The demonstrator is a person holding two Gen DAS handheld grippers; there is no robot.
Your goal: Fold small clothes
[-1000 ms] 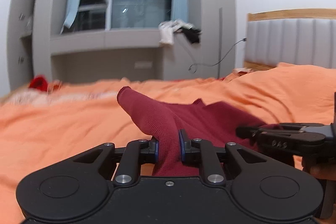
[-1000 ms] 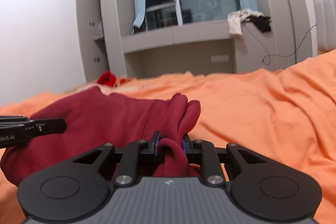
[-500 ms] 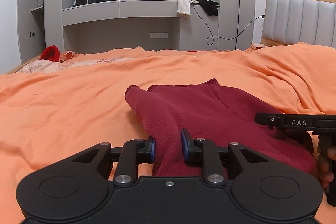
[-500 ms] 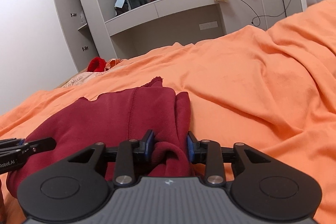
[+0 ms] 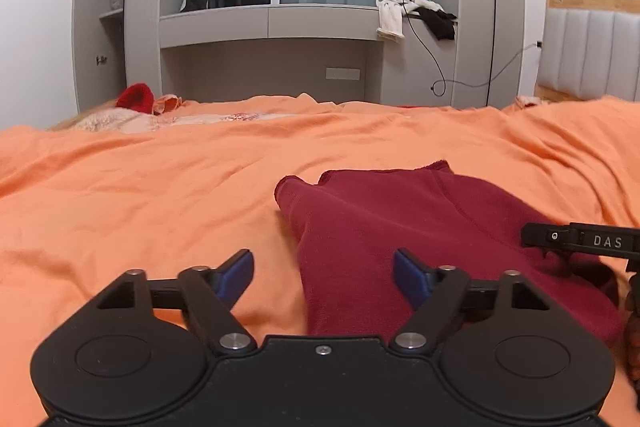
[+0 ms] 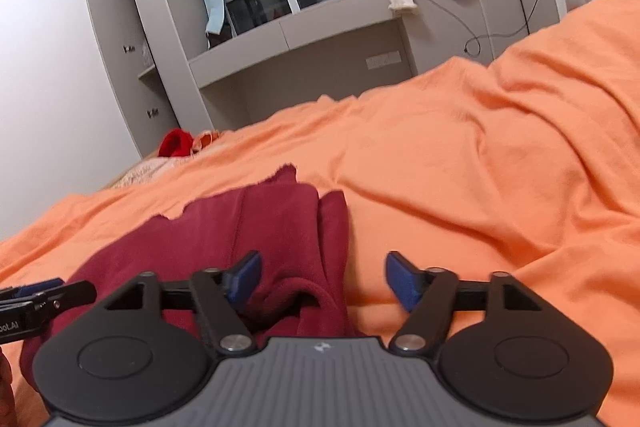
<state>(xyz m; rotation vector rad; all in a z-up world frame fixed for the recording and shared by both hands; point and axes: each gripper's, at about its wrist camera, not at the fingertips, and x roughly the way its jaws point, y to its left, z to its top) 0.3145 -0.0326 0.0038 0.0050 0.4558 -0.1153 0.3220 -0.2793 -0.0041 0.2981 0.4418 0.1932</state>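
Nearest in the left wrist view, the left tool [image 5: 323,274] is seen with its blue pads spread wide apart, nothing pinched; its jaws have just been opening, and the dark red garment [image 5: 420,227] that was clamped between them a second ago is now only lying loose in the gap, nearer the right pad. Same story in the right wrist view: the right tool [image 6: 322,281] is spread wide too, having just been opening, and the bunched edge of the garment [image 6: 256,227] that was gripped before is left slumped between the pads, close against the left one, though actual contact can't be made out. The garment is laid flat on the orange bedsheet [image 5: 160,195], between the two tools, folded into a longish shape whose long axis runs away from the cameras toward the far wall, with the rounded fold ends pointed that way. Compared with a second ago, the fabric is no longer lifted into a hump but is settled low on the bed. In the left view the right tool's black finger marked "DAS" is seen poking in over the garment's right side. Further back, a bright red item [image 5: 135,98] is left near the bed's far edge, and beyond that white and black clothes [image 5: 416,11] are draped on the grey window ledge.
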